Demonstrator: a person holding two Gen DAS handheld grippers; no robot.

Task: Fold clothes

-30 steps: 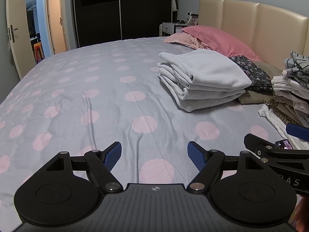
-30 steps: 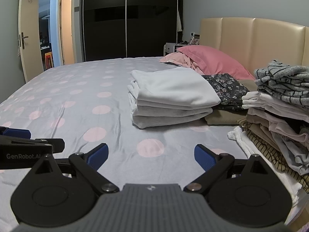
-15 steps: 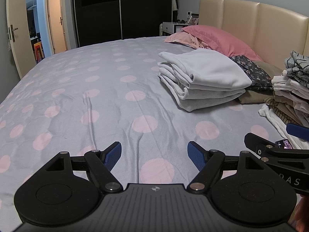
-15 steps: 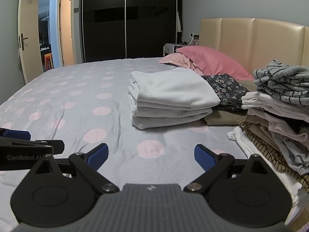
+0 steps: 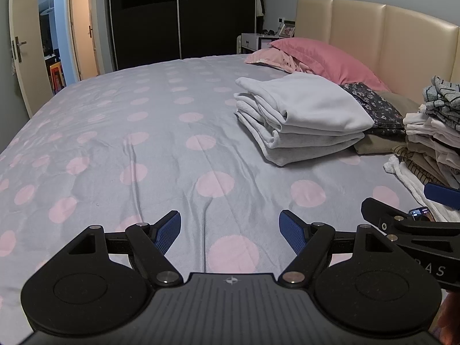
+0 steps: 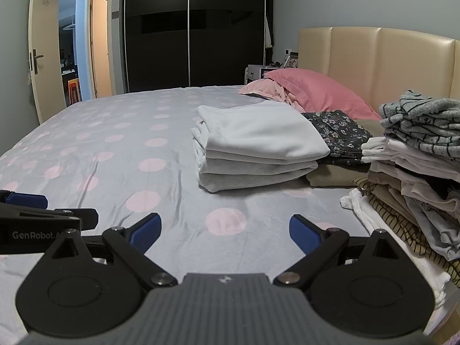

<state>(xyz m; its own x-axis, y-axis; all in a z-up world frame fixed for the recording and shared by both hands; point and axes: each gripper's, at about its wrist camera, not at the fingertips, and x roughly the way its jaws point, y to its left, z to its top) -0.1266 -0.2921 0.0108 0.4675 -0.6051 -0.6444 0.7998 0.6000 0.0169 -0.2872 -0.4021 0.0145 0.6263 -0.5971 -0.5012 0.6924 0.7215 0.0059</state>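
Note:
A folded stack of white and light grey clothes (image 5: 302, 118) (image 6: 258, 146) lies on the bed ahead and to the right. A loose pile of unfolded clothes (image 5: 431, 138) (image 6: 417, 172) sits at the right edge, with a grey striped garment (image 6: 422, 123) on top. My left gripper (image 5: 230, 230) is open and empty, low over the sheet. My right gripper (image 6: 224, 230) is open and empty, beside the pile. Each gripper's body shows at the edge of the other's view.
The bed has a grey sheet with pink dots (image 5: 143, 132). A pink pillow (image 5: 325, 60), a dark floral garment (image 6: 339, 132) and an olive one (image 6: 333, 175) lie by the beige headboard (image 6: 373, 66). A dark wardrobe (image 6: 195, 31) and an open door (image 6: 43, 57) stand beyond.

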